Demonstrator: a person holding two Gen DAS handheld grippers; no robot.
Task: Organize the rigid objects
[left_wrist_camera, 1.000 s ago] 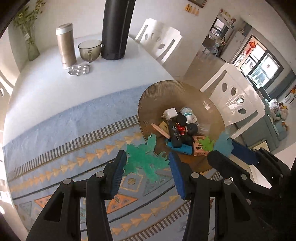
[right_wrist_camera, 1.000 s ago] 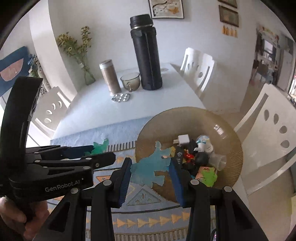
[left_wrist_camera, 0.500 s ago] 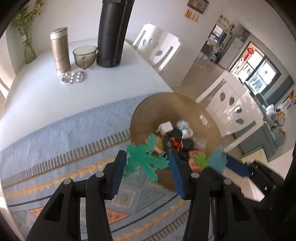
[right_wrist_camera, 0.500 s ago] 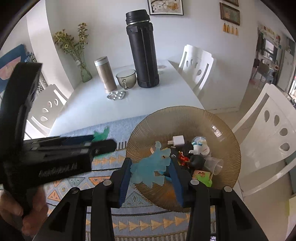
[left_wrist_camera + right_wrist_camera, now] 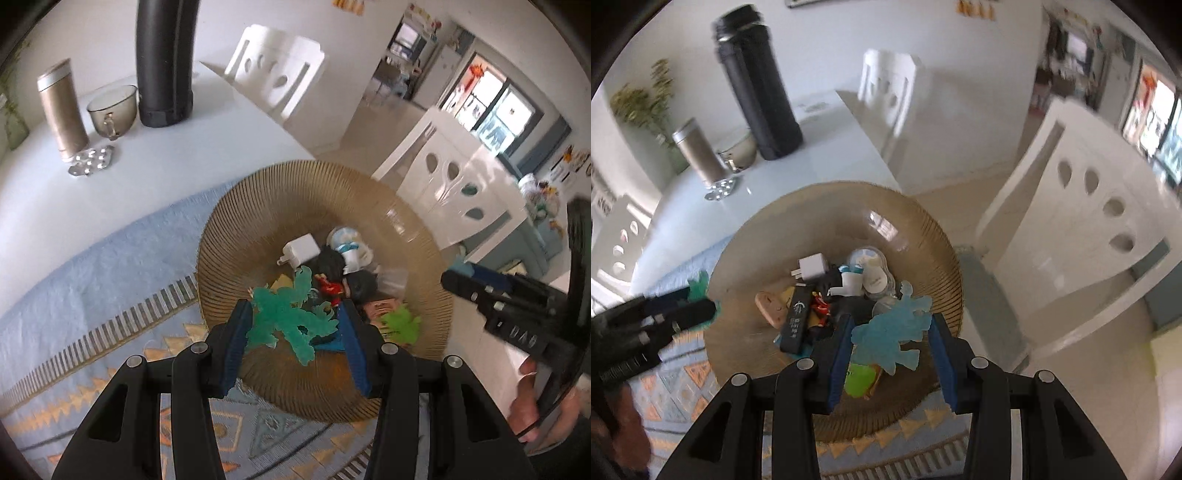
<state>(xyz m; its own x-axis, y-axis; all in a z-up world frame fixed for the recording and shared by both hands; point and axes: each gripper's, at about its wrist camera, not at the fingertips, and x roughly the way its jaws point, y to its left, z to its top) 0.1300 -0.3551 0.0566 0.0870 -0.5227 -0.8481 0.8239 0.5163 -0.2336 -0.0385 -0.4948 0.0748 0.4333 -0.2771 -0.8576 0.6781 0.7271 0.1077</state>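
My left gripper (image 5: pixel 293 325) is shut on a flat green toy figure (image 5: pixel 291 317) and holds it over the near part of a ribbed amber glass bowl (image 5: pixel 258 192). My right gripper (image 5: pixel 890 332) is shut on a flat light-blue toy figure (image 5: pixel 894 332) over the same bowl (image 5: pixel 768 218), toward its right side. The bowl holds a white charger (image 5: pixel 299 249), a black USB stick (image 5: pixel 796 319), a small red toy (image 5: pixel 820 305), a lime-green figure (image 5: pixel 400 323) and several other small items.
The bowl stands at the table's right edge on a blue patterned mat (image 5: pixel 92 266). At the back stand a tall black flask (image 5: pixel 164 62), a gold tumbler (image 5: pixel 62 107), a glass cup (image 5: pixel 110 110) and a blister pack (image 5: pixel 92 164). White chairs (image 5: pixel 465 192) stand to the right.
Both grippers have moved forward over the bowl with their figures. The right gripper has swung toward the bowl's right side.
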